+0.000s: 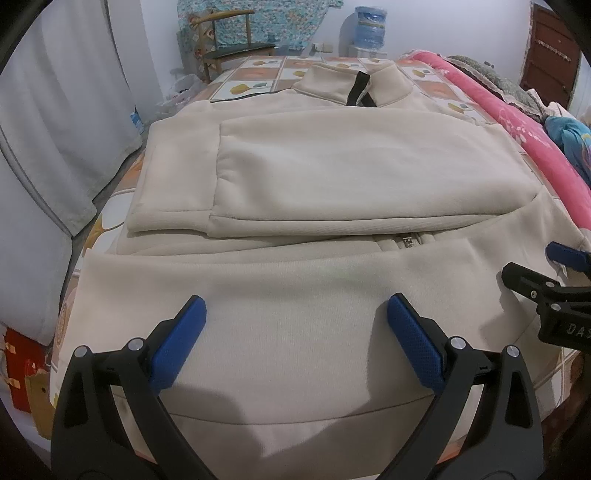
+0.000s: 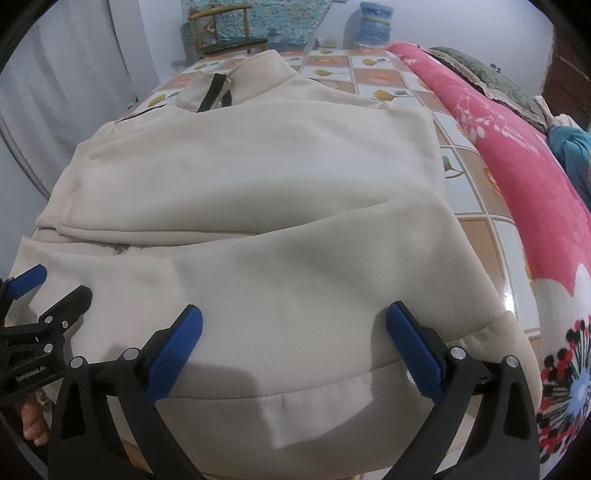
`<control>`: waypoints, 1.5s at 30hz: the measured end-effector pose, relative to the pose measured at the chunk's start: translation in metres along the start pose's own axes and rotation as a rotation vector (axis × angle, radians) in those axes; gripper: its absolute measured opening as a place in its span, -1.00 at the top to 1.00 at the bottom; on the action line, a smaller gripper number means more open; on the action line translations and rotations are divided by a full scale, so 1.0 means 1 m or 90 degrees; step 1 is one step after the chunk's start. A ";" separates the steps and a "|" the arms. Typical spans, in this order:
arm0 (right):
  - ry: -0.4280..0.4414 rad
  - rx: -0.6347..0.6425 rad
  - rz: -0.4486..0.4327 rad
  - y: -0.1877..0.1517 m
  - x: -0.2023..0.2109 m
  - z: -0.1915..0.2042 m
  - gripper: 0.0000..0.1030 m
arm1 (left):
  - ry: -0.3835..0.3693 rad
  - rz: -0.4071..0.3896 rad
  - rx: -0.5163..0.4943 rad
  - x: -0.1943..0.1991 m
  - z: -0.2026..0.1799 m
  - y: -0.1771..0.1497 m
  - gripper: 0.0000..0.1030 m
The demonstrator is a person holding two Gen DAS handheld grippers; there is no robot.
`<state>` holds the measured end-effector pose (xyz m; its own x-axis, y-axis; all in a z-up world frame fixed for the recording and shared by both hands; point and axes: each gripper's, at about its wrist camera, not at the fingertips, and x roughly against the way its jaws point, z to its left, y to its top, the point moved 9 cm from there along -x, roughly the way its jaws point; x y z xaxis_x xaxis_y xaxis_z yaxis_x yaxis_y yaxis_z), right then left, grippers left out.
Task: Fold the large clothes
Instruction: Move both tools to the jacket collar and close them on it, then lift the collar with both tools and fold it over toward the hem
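Note:
A cream zip-up jacket lies front up on the tiled-pattern bed, collar at the far end, both sleeves folded across the chest. It also shows in the right wrist view. My left gripper is open, empty, over the jacket's lower left part near the hem. My right gripper is open, empty, over the lower right part near the hem. Each gripper shows at the edge of the other's view: the right one, the left one.
A pink floral quilt lies rolled along the bed's right side; it also shows in the right wrist view. A grey curtain hangs at the left. A wooden chair and a water bottle stand beyond the bed.

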<state>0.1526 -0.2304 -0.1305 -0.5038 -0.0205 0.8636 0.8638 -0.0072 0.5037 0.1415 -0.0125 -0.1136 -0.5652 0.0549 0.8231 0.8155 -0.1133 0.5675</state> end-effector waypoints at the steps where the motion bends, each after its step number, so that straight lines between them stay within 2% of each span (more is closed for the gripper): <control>1: 0.004 0.007 0.001 0.000 0.000 0.000 -0.88 | -0.003 -0.003 -0.006 0.000 0.000 0.000 -0.85; 6: 0.029 0.029 0.002 0.004 0.004 0.001 -0.88 | -0.002 -0.006 -0.039 0.005 0.000 0.005 -0.85; 10: 0.039 0.050 -0.039 0.022 0.026 0.002 -0.88 | -0.009 -0.075 -0.068 0.034 0.006 0.029 -0.85; 14: 0.048 0.088 -0.119 0.071 0.062 0.003 -0.87 | -0.030 -0.145 -0.081 0.061 0.023 0.082 -0.85; 17: 0.081 0.084 -0.137 0.116 0.071 -0.001 -0.88 | -0.072 -0.160 -0.065 0.062 0.031 0.132 -0.85; 20: 0.128 0.075 -0.142 0.165 0.063 0.000 -0.88 | -0.106 -0.172 -0.043 0.045 0.035 0.187 -0.85; 22: 0.144 0.066 -0.134 0.192 0.050 0.001 -0.88 | -0.121 -0.159 -0.037 0.025 0.034 0.213 -0.84; 26: 0.186 0.015 -0.068 0.248 -0.007 -0.001 -0.88 | -0.180 -0.095 0.014 -0.041 0.019 0.263 -0.83; 28: 0.213 -0.023 -0.019 0.267 -0.040 0.001 -0.86 | -0.195 -0.074 0.026 -0.069 0.009 0.277 -0.70; 29: 0.218 -0.038 -0.002 0.272 -0.051 0.001 -0.74 | -0.196 -0.060 0.037 -0.085 0.005 0.284 -0.58; 31: 0.237 -0.067 0.043 0.284 -0.083 0.004 -0.62 | -0.221 -0.019 0.058 -0.111 -0.003 0.288 -0.56; 32: 0.245 -0.075 0.055 0.288 -0.094 0.005 -0.58 | -0.233 0.012 0.072 -0.127 -0.009 0.287 -0.46; 34: 0.265 -0.089 0.073 0.292 -0.113 0.009 -0.49 | -0.236 0.041 0.085 -0.146 -0.014 0.285 -0.35; 36: 0.282 -0.097 0.098 0.291 -0.127 0.013 -0.36 | -0.234 0.061 0.079 -0.160 -0.021 0.281 -0.15; 38: 0.292 -0.096 0.116 0.287 -0.136 0.017 -0.06 | -0.246 0.067 0.075 -0.164 -0.027 0.278 0.16; 41: 0.307 -0.092 0.129 0.282 -0.139 0.019 0.37 | -0.245 0.060 0.055 -0.161 -0.032 0.277 0.40; 45: 0.301 -0.053 0.098 0.276 -0.114 0.019 0.52 | -0.258 0.024 0.027 -0.132 -0.034 0.278 0.54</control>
<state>0.4485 -0.2109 -0.0893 -0.3308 -0.4776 0.8139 0.9349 -0.0485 0.3516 0.4384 -0.0848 -0.0649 -0.4466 0.4386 0.7799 0.8443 -0.0821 0.5296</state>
